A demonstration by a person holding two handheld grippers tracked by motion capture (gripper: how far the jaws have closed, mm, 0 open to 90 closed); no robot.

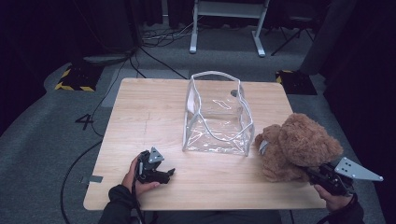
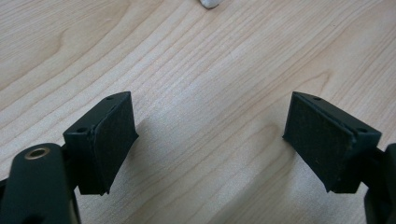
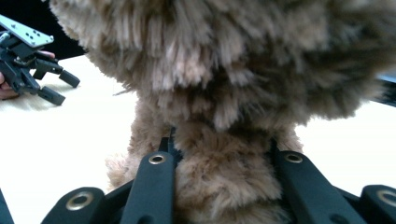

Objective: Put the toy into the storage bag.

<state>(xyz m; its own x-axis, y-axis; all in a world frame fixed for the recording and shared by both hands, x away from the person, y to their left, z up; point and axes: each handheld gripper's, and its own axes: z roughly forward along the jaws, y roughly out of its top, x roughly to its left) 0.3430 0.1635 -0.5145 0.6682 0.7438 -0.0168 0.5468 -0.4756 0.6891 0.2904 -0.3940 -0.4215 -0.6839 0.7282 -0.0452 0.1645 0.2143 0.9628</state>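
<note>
The fluffy brown plush teddy bear point(image 1: 299, 147) sits at the right edge of the light wooden bench point(image 1: 154, 121), near the front corner, with a small grey tag showing on its left side. The right hand-held gripper point(image 1: 312, 173) is clamped on it from behind: in the right gripper view the two black jaws press into the fur of the bear's body point(image 3: 224, 186) on either side, below the wider, shaggy head. The person's right hand point(image 1: 334, 198) holds that gripper at the bench's front right, its grey three-cornered plate pointing off to the right.

Just to the left of the bear, near but apart from it, stands a clear plastic bag with pale grey piping point(image 1: 217, 114), upright and open at the top, roughly in the middle of the bench.

Further left, toward the front edge, the left hand-held gripper point(image 1: 169, 173) rests low over the bench in the person's left hand point(image 1: 135, 179), well apart from the bag and the bear. In the left gripper view its jaws stand wide apart with bare wood between the black pads point(image 2: 114, 140); it holds nothing.

Beyond the bench lie grey carpet, black cables and the white legs of a frame point(image 1: 226, 28).
</note>
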